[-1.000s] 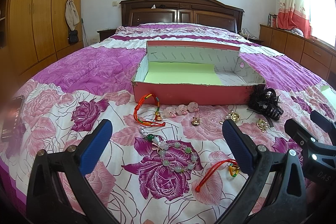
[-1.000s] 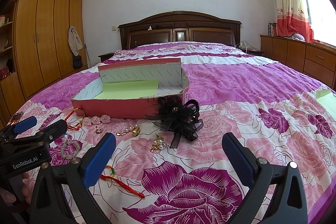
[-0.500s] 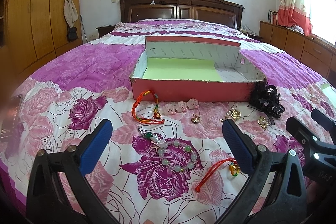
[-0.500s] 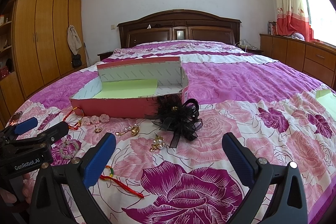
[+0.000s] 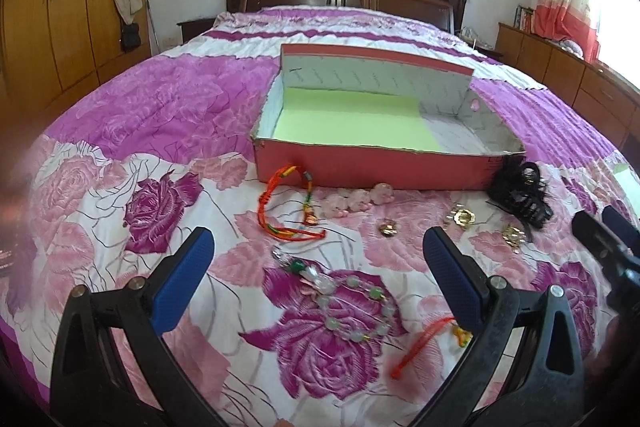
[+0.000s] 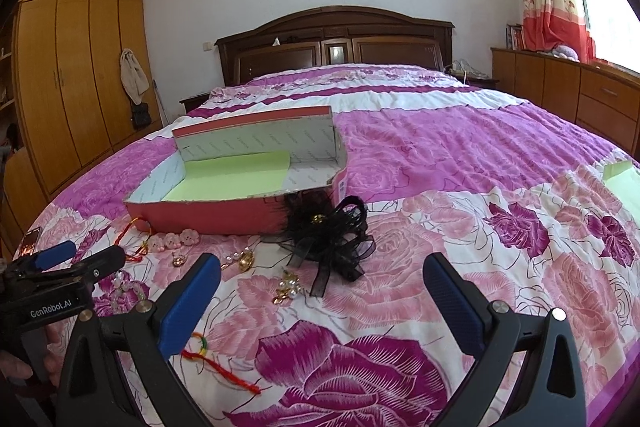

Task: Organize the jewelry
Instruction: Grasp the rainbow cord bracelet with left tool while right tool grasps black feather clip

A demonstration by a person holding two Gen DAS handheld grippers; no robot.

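A pink box point(image 5: 372, 171) lined with pale green paper point(image 5: 352, 119) sits mid-frame on a bedspread point(image 5: 168, 115) of purple and pink roses, with a black bow point(image 6: 328, 231), orange-red cord bracelet point(image 5: 288, 203) and green-and-clear beads point(image 5: 352, 303) below.

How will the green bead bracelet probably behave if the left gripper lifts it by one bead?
The bead bracelet is probably floppy: separate round beads lie in a loose loop on the bedspread, so it should hang and swing. The glossy beads look smooth and may slip from the pads. The left gripper is open above it.
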